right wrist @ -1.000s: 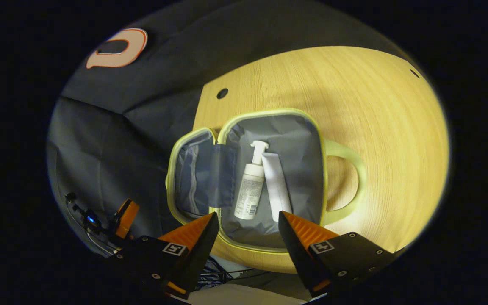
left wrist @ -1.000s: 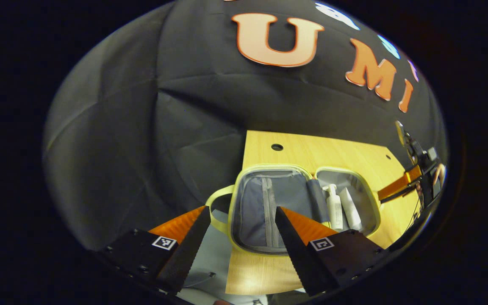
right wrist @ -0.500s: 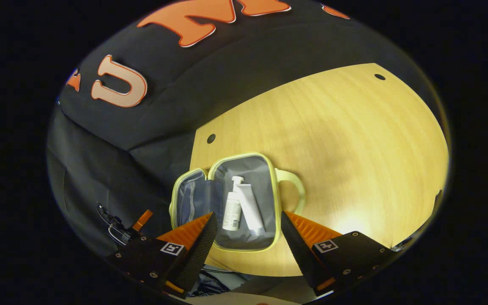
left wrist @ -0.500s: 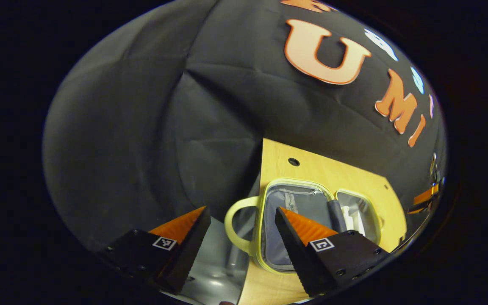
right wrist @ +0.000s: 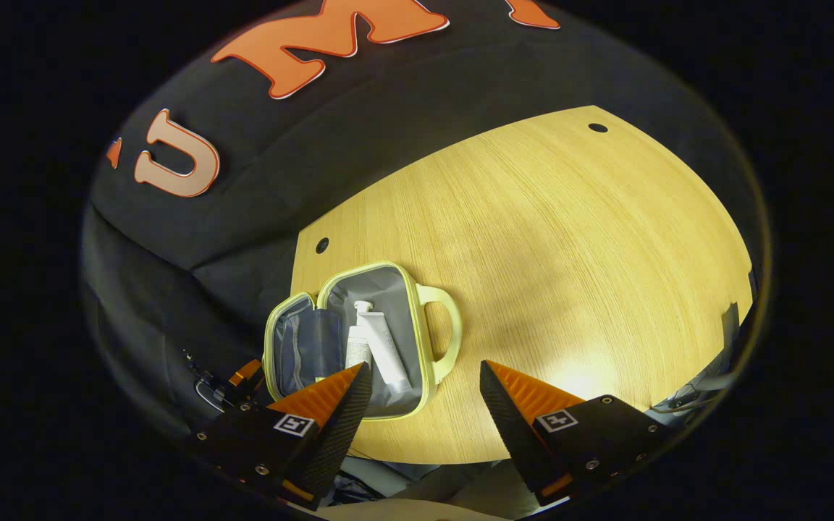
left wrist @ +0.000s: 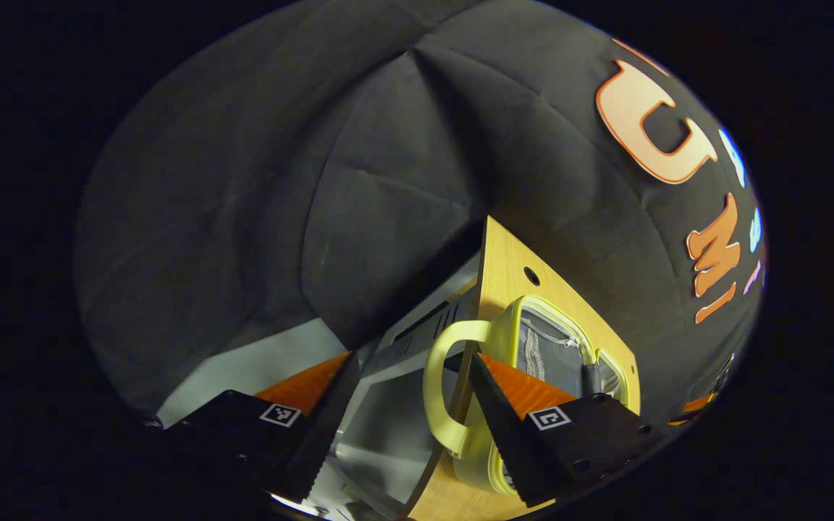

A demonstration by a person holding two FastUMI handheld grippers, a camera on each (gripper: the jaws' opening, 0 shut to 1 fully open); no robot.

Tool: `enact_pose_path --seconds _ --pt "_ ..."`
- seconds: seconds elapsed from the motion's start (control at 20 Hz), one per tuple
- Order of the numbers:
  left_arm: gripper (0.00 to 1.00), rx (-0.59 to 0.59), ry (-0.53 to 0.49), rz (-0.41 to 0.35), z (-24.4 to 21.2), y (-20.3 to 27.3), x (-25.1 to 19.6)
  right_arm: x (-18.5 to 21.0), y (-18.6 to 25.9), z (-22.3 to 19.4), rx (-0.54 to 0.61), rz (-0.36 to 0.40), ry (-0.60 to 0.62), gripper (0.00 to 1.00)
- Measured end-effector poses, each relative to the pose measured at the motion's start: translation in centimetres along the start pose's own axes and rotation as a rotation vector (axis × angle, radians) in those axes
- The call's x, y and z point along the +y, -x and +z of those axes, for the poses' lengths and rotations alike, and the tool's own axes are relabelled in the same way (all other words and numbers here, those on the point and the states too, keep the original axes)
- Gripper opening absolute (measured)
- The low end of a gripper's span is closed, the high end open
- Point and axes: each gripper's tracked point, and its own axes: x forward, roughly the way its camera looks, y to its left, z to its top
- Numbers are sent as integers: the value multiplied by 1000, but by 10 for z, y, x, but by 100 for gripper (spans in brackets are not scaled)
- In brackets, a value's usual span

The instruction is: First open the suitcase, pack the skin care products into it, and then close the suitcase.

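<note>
Recording booth: black cloth wall (right wrist: pixel 359 145) draped behind a light wooden table (right wrist: pixel 569 239) with drilled holes.

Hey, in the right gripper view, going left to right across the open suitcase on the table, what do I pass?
Grey-lined lid half of the pale yellow suitcase → white pump bottle → white tube → pale yellow loop handle → bare wooden table.
</note>
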Motion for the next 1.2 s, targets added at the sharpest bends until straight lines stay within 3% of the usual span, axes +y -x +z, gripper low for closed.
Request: enact_pose_path --seconds 0.1,0.25,0.35,0.4,0.45,0.6,0.75,1.2 --pt "94 21 39 -39 -10 -12 -1 0 -2 -1 5 -3 -13 95" --pt "32 30 74 -39 -16 -21 -7 0 -5 -5 17 -9 -16 96" --pt "19 18 67 -31 -13 -26 -10 0 -6 -8 24 -7 -16 95" --pt "20 7 51 -34 -11 -20 -15 -1 -6 -8 25 -4 -15 96" --pt "13 3 25 -32 -6 -17 -22 -1 -7 -8 23 -4 -15 96" --pt "13 -8 -76 -7 0 -2 -38 -2 -7 -6 17 7 -15 96" --pt "12 -51 -140 -28 20 26 -71 -9 -7 -4 5 1 7 96" --pt "12 -156 -312 -141 46 101 -242 -41 0 19 -35 63 39 96"
